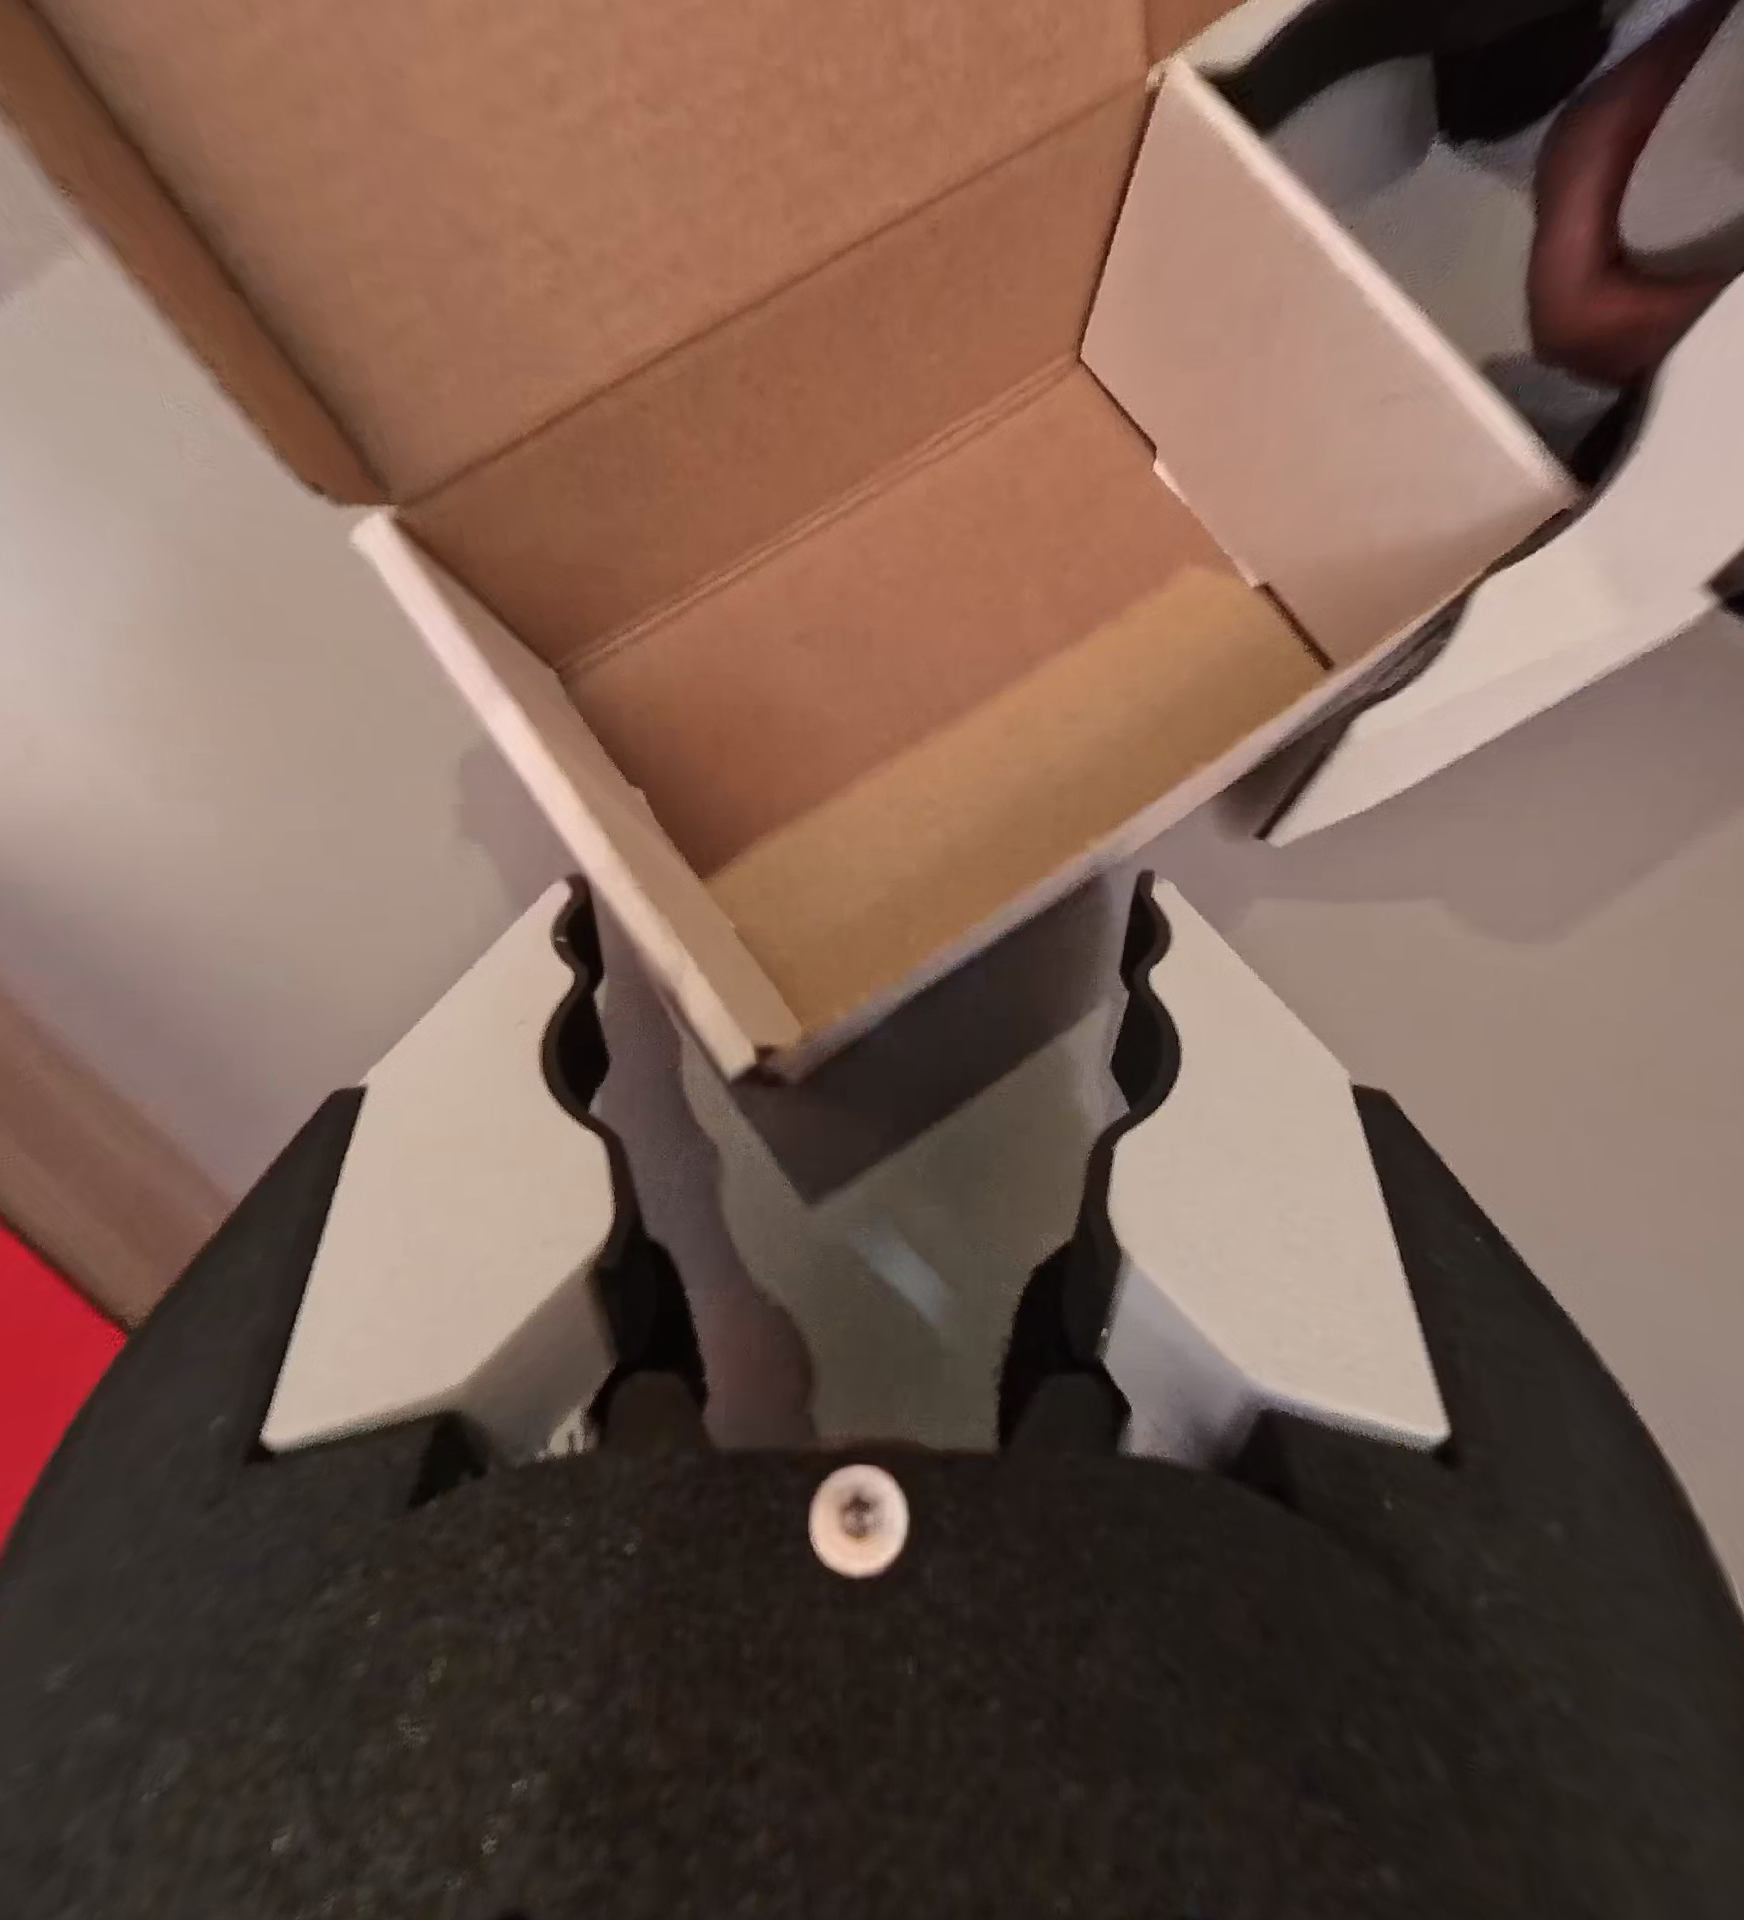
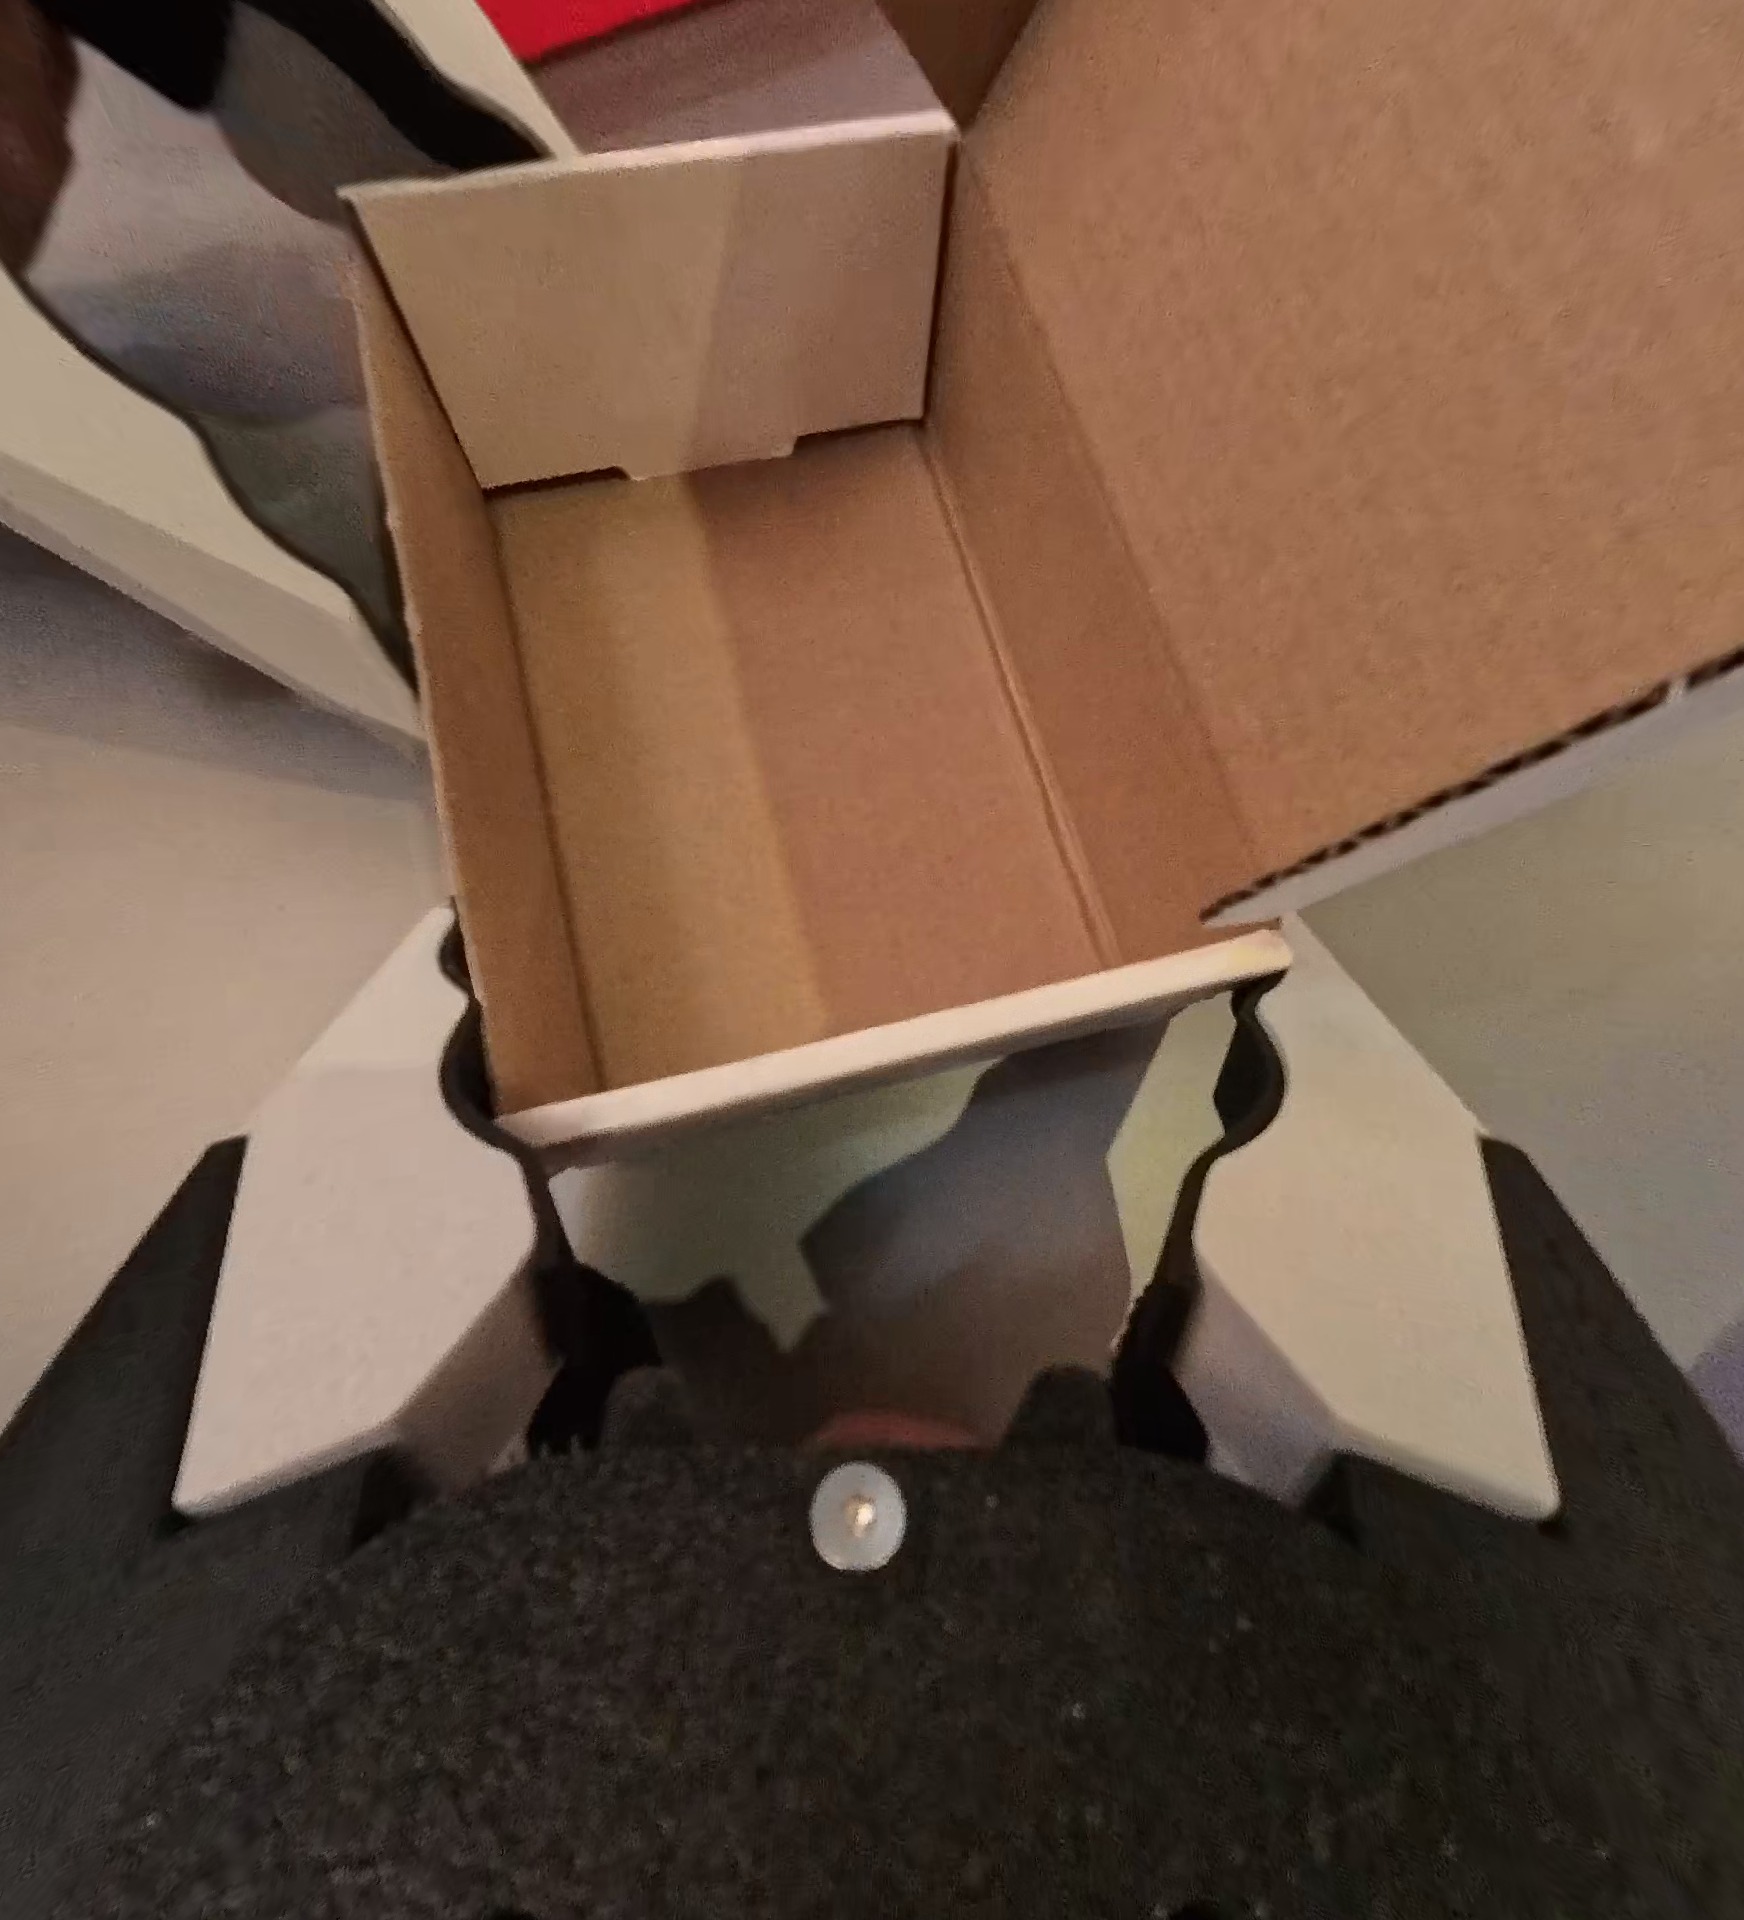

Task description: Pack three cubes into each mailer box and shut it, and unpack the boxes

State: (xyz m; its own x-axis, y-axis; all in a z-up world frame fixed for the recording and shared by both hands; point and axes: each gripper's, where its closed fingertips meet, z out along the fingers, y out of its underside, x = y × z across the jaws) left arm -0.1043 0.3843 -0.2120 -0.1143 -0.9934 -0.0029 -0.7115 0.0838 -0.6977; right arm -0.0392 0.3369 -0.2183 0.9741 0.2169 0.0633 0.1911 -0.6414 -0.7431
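Item: my left gripper [image 1: 863,935], jaws spread wide, gripping nothing; the mailer box [image 1: 951,665] corner sits between its tips. Item: my right gripper [image 2: 852,997], spread wide around the box's near end wall, left finger [image 2: 369,1195] touching. Box open on white table [image 1: 172,623].

Black hand-held gripper [image 1: 863,904], white fingers [image 1: 463,1174]

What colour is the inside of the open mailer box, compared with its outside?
The mailer box is plain brown cardboard inside and white outside; the right wrist view shows it best.
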